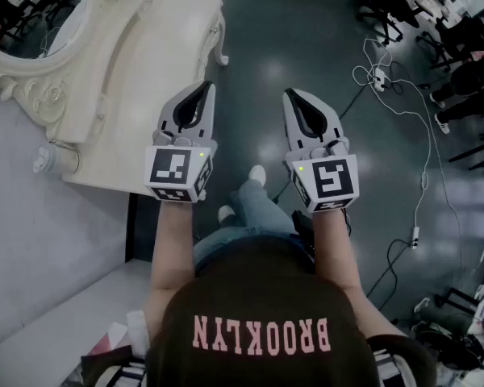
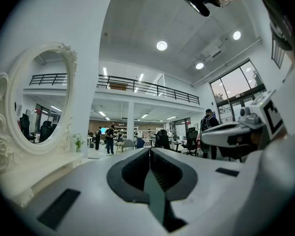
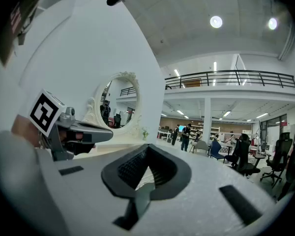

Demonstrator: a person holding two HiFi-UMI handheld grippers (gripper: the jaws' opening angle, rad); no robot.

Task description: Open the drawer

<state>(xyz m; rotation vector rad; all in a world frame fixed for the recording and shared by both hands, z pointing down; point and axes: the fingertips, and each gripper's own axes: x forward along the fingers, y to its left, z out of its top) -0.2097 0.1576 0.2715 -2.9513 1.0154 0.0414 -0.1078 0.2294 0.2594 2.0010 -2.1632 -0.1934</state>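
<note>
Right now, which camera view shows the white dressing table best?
The head view. It looks down on the dressing table, showing most of its top and carved edge. The left gripper view catches only its oval mirror and a strip of the top; the right gripper view shows the mirror smaller, farther off.

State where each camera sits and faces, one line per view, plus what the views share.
Head view: on the person's head, looking steeply down at the floor; shows left gripper, right gripper, forearms, legs.
Left gripper view: on that gripper, looking along its shut jaws into the hall; right gripper at right.
Right gripper view: the same way; left gripper at left.
All share the dressing table and mirror.
</note>
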